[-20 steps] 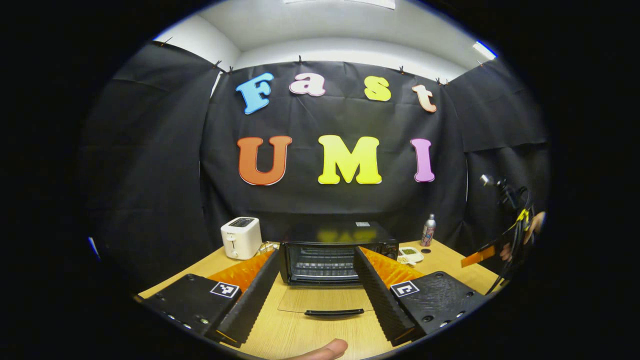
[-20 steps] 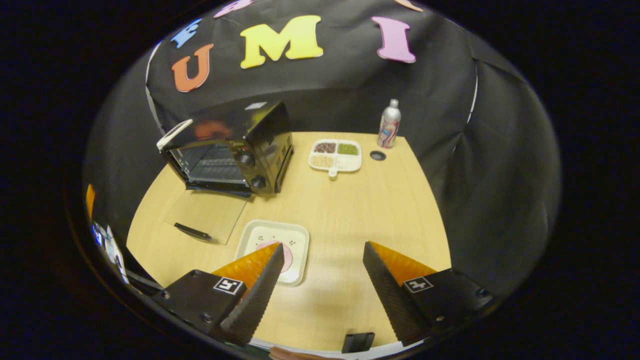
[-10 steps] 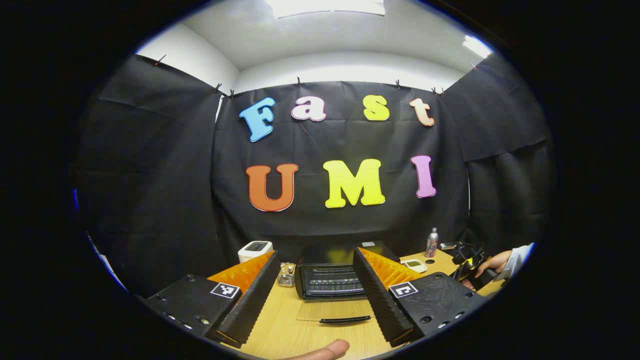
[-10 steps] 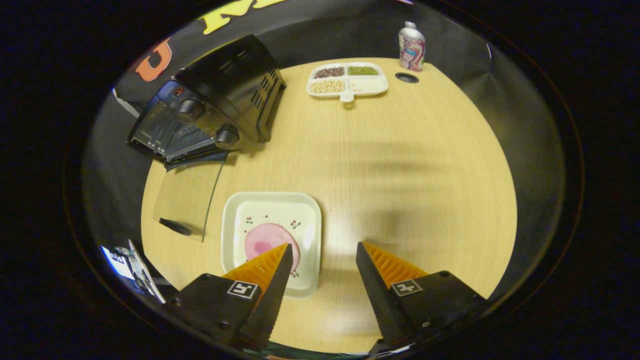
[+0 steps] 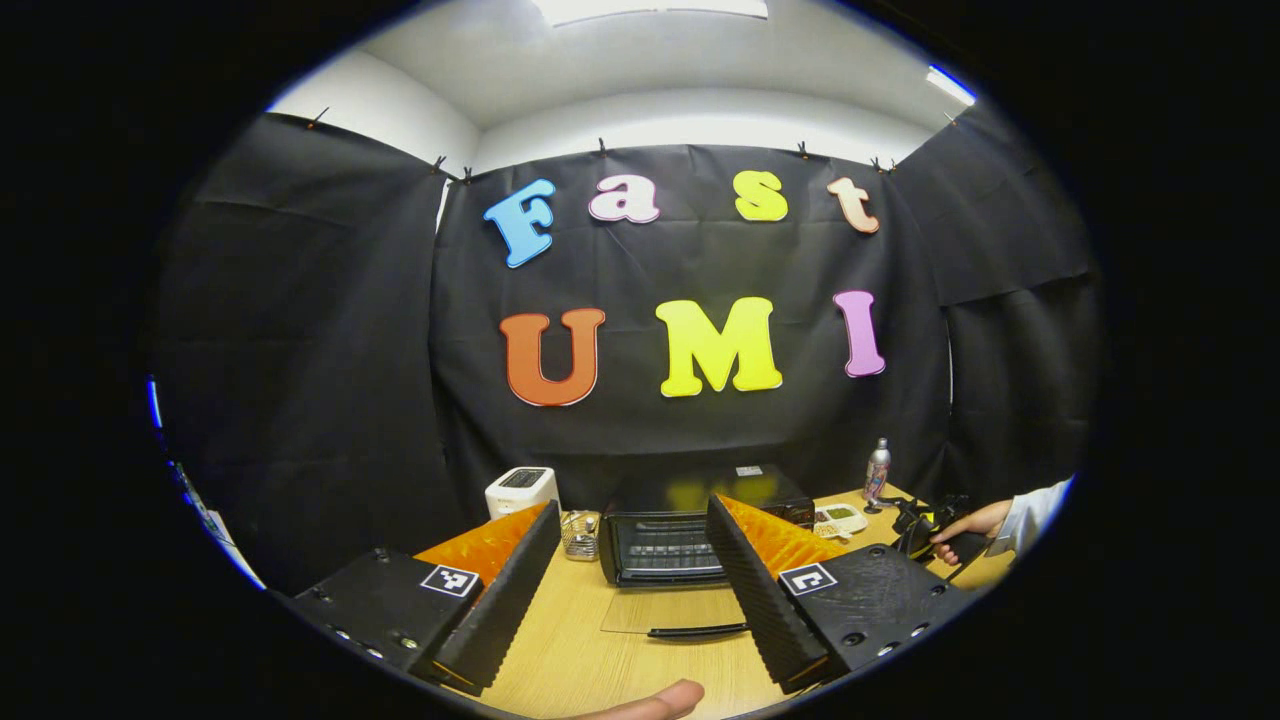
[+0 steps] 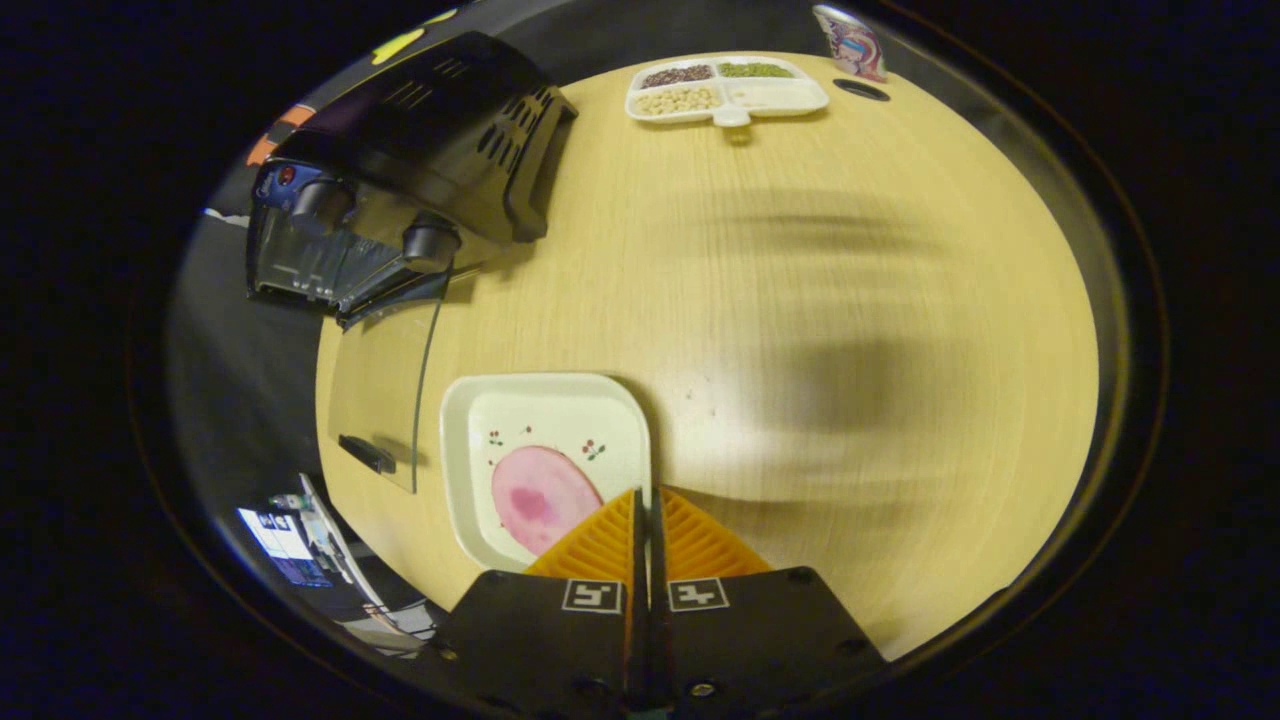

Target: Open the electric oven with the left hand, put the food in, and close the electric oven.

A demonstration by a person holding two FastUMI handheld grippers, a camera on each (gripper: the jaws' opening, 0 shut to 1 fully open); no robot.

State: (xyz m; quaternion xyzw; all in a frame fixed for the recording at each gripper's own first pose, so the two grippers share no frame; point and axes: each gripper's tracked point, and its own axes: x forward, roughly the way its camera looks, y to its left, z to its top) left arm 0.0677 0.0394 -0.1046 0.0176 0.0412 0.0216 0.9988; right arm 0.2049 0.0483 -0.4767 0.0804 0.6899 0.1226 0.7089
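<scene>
With the oven [image 6: 400,190] door [image 6: 385,395] already down, the right tool [image 6: 645,510] is clenched on the plate [image 6: 545,440] rim while the left tool [image 5: 630,590] remains released; loading and closing remain.

Black cloth [image 5: 300,350] is hanging on three sides of the booth, clipped along its top edge. Above it a white wall [image 5: 700,115] and ceiling are showing, with a ceiling light [image 5: 650,8] glowing overhead and another at the far right. A light wooden table [image 6: 800,300] is filling the floor of the booth, soft shadows lying across its grain.
</scene>
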